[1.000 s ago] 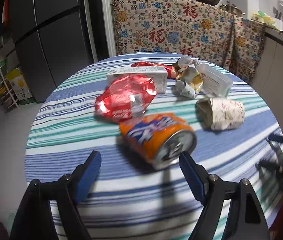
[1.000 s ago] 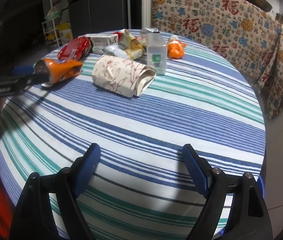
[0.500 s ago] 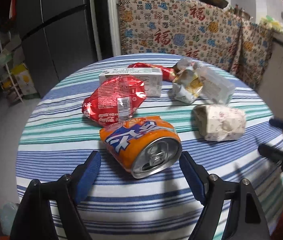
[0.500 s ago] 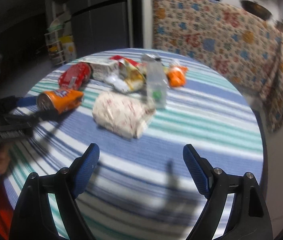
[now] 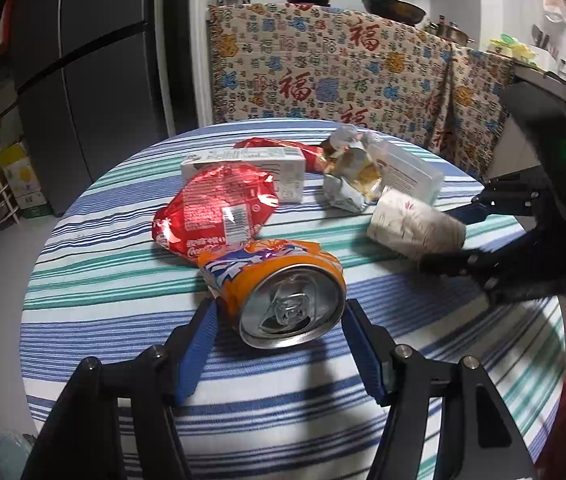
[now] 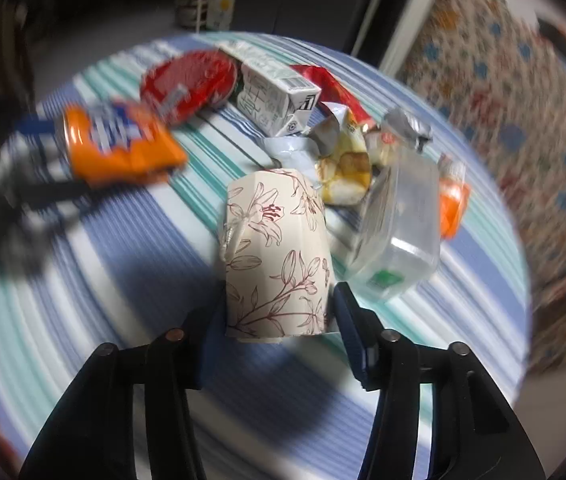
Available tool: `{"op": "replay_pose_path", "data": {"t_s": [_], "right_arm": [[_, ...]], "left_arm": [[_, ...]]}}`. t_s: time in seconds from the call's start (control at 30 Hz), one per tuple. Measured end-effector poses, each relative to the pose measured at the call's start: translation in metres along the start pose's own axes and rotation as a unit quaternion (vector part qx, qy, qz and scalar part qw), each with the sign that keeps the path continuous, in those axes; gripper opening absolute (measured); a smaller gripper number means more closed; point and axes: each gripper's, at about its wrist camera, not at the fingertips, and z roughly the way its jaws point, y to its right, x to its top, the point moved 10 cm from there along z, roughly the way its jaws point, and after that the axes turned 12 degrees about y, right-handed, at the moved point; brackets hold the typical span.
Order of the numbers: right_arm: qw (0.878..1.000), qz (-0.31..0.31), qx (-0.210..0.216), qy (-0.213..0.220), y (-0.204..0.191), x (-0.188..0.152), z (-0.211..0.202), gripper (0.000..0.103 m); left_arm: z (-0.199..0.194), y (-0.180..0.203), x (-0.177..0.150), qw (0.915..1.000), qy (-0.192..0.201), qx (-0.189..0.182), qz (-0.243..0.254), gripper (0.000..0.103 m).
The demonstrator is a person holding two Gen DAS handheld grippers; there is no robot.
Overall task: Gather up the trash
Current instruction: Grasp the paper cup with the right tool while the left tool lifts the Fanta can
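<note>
The left gripper [image 5: 279, 332] was closing around the orange can [image 5: 279, 292], which lay on its side with its silver top toward the camera. The can sat between the two blue pads; the left pad seemed to touch its dented side, while a thin gap showed at the right pad, so the grip was not yet firm. The can was crushed and stood at the near side of the striped table [image 5: 103, 280]. Just behind the can lay a red wrapper [image 5: 219, 208], and behind that a white carton [image 5: 251, 160]. The right gripper [image 6: 279, 316] was also closing, with the paper cup [image 6: 275, 252] between its pads. The cup lay on its side, cream with brown flower prints, its wall slightly squeezed, and both pads looked to be against it, though the picture was blurred. In the left view the cup [image 5: 415, 224] was to the right of the can, well apart from it. Just beside the cup lay a clear plastic box [image 6: 399, 224] and a crumpled foil wrapper [image 6: 343, 160].
</note>
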Motion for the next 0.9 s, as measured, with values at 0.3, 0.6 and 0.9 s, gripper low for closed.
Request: {"op": "replay_pose_path", "data": {"t_s": [0.3,0.6,0.9], "right_arm": [[0.975,0.211,0.003,0.068,0.015,-0.038,-0.069,0.050],[0.966,0.248,-0.023,0.068,0.022,-0.066,-0.084,0.051],[0.984,0.156,-0.076,0.042,0.003,-0.068,-0.072,0.053]], "left_arm": [[-0.018,0.029,0.006,0.9990,0.018,-0.039,-0.012,0.062],[-0.008,0.043,-0.015,0.9991,-0.015,-0.034,0.018,0.076],[-0.031,0.038,-0.004,0.9951,-0.034,-0.081,-0.045,0.083]]}}
